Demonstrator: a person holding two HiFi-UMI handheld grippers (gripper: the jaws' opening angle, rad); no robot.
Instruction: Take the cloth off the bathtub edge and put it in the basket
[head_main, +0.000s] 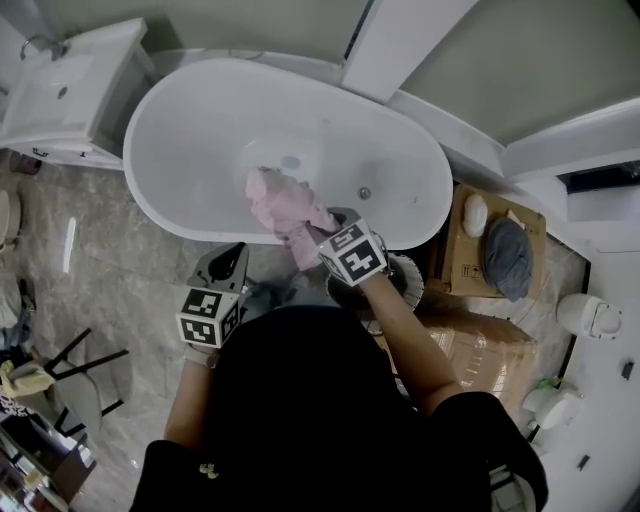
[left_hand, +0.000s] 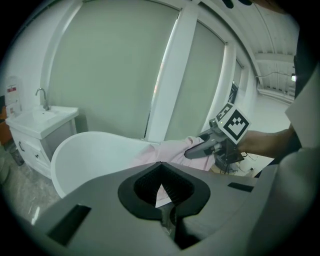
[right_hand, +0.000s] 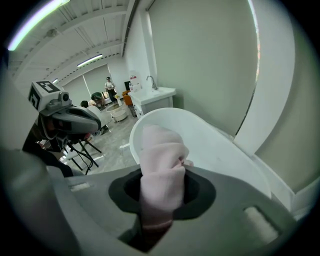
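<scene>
Pink cloth (right_hand: 160, 165) tight between the right tongs (head_main: 322, 236)

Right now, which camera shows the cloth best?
The head view: the whole pink cloth shows, over the bathtub rim in the right tool. The right gripper view shows only its clamped fold; the left gripper view, a strip.

left gripper (head_main: 230, 260): grey two-jaw tool with a black-and-white marker cube, held low beside the torso; jaws together, nothing between them
right gripper (head_main: 318, 238): matching grey tool, reached forward; jaws clamped on a bunched pink cloth (right_hand: 160, 160)
right forearm (head_main: 405, 335): bare, stretched ahead
left forearm (head_main: 188, 405): bare, tucked close
</scene>
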